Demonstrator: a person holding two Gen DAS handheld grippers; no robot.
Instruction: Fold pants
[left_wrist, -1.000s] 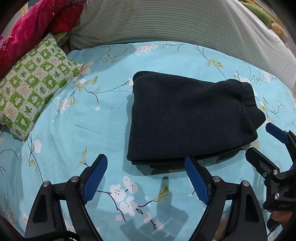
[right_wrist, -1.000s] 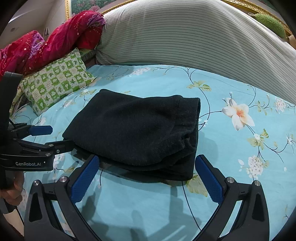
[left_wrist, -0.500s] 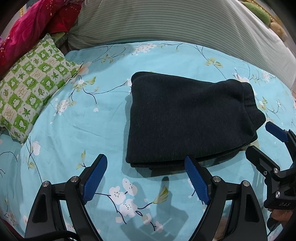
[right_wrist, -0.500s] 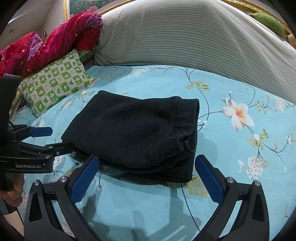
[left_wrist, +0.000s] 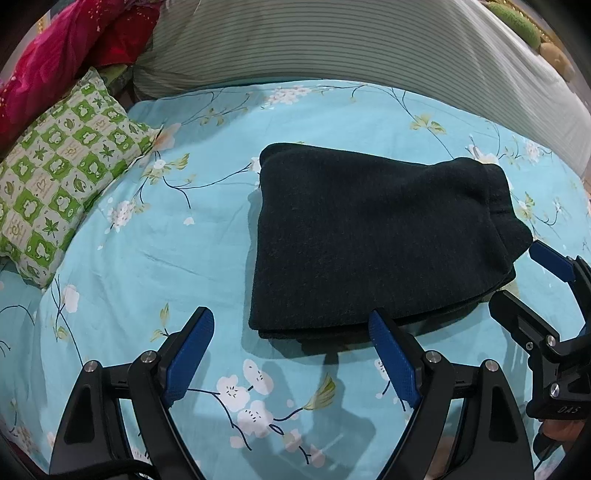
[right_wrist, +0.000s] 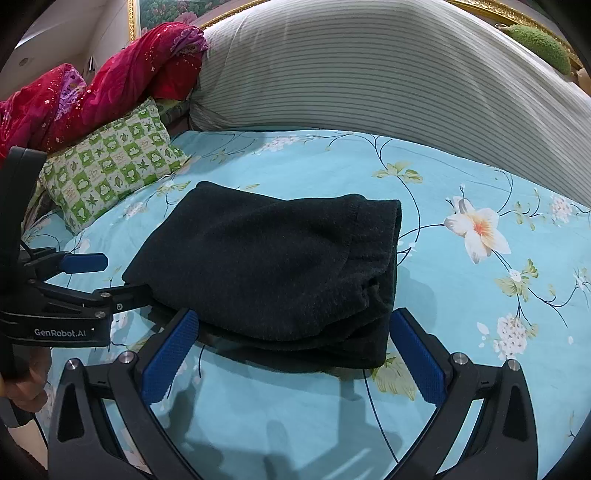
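1. We see the pants (left_wrist: 373, 243) lying as a compact dark rectangle of several layers on the bed (left_wrist: 155, 273), on its blue flowered sheet. They sit about mid-bed, well apart from the green checked pillow (left_wrist: 62, 177) at the left and short of the striped bolster (left_wrist: 332, 40) at the back.

2. Our left tongs (left_wrist: 291, 354) are spread wide and hold nothing. They hang just in front of the near edge of the bundle, with the right-hand blue pad close to that edge; we cannot tell whether it touches the cloth.

3. Our right tongs (right_wrist: 295, 350) are likewise released and empty. They straddle the near right corner of the bundle, where the gathered end of the cloth bulges, with one pad to either side of it.

4. In our judgement the folding itself is done or nearly so: the layers are stacked, the left and far edges look square, and no loose leg trails out.

5. The one untidy place is the right end, where the layers puff up and the lower ones stick out a little past the top one.

6. The next move, as we judge it, calls for either a light press or tuck at that bulging end, or simply drawing both tongs back clear without catching the near edge and pulling the stack open.
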